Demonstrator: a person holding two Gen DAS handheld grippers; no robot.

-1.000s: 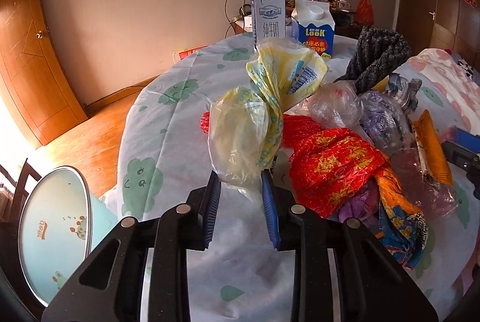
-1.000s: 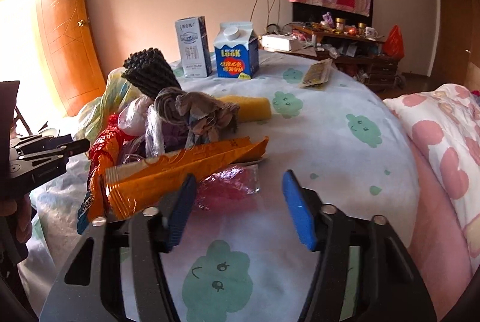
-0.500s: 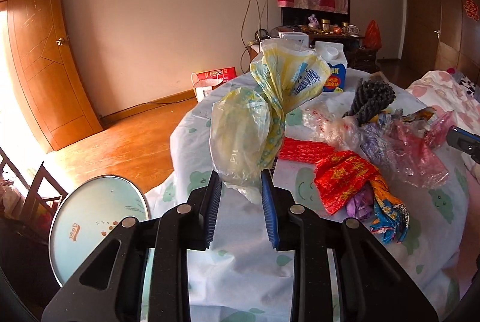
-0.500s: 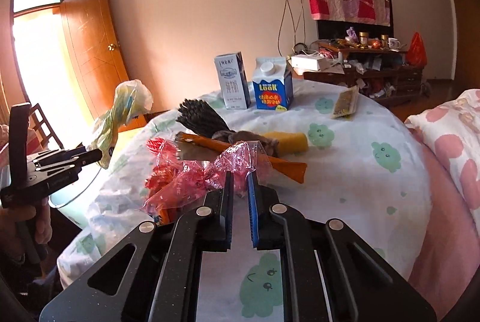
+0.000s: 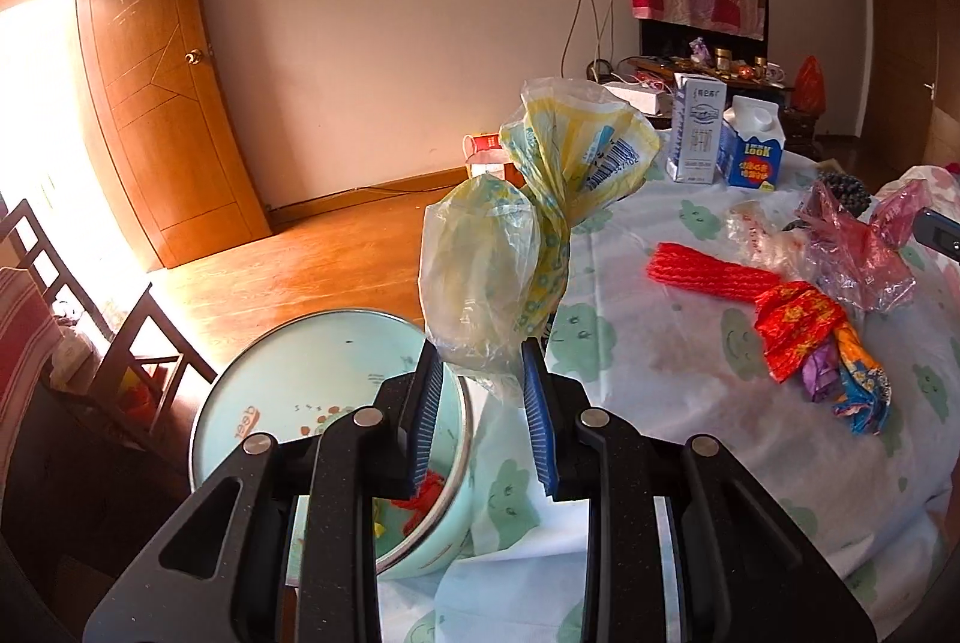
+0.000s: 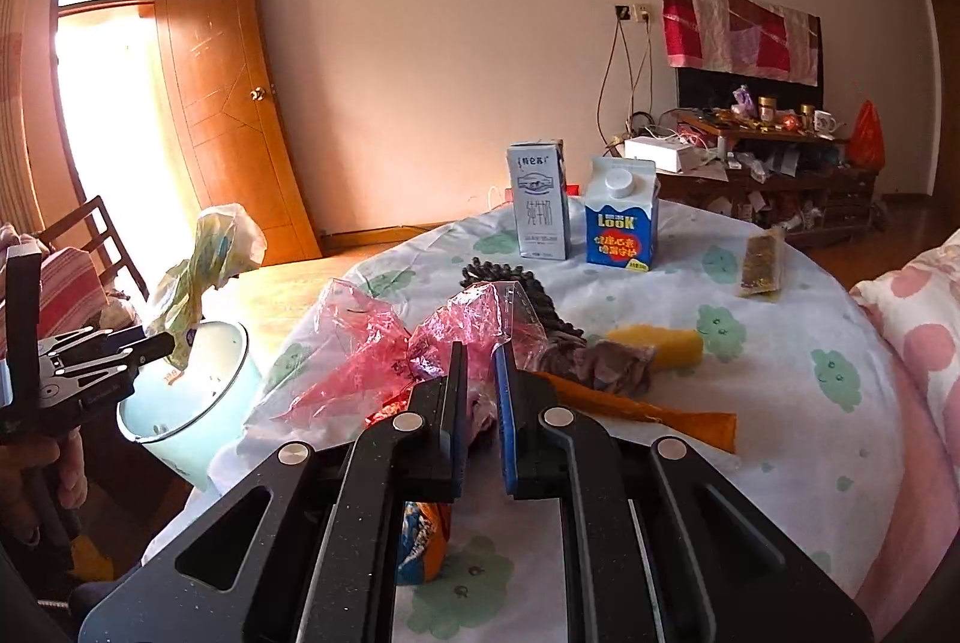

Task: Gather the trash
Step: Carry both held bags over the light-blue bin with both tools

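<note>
Before me: wooden door [image 6: 231, 103], dark chair [image 5: 72, 295], cluttered wooden sideboard [image 6: 774, 175], patchwork cloth [image 6: 741, 34] hanging above it, wall socket [image 6: 633, 12] with cables.

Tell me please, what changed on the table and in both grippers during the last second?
The right gripper closed on the pink wrapper and lifted it off the pile. The left gripper carried the yellow plastic bag away from the table to above the pale green bin. Unchanged: the left grip on the bag, the two cartons standing upright.

Blown-out doorway glare; fisheye-warped edges
</note>
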